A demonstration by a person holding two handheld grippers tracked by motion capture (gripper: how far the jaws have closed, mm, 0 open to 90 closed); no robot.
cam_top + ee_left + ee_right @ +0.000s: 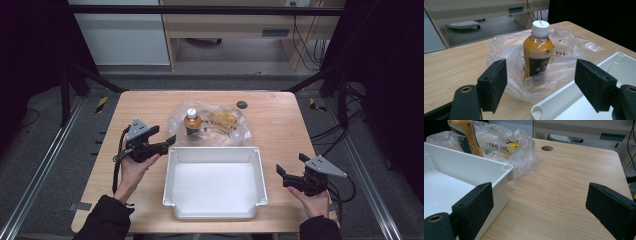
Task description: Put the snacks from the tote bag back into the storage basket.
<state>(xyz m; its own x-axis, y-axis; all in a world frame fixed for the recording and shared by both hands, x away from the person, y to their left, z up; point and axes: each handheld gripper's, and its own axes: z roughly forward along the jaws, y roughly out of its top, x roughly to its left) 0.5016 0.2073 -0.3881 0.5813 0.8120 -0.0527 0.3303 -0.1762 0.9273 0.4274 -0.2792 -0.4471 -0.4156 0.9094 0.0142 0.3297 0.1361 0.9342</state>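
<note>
The left gripper [162, 138] gapes wide before the orange drink bottle [537, 51] standing in its plastic bag [574, 47]. The right gripper [290, 167] spreads wide too, empty, beside the white tray [215, 152].

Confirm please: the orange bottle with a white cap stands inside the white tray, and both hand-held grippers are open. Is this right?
Not quite. The orange bottle stands upright on the clear plastic bag behind the white tray, as the left gripper view shows. The left hand-held gripper and right hand-held gripper are open.
</note>
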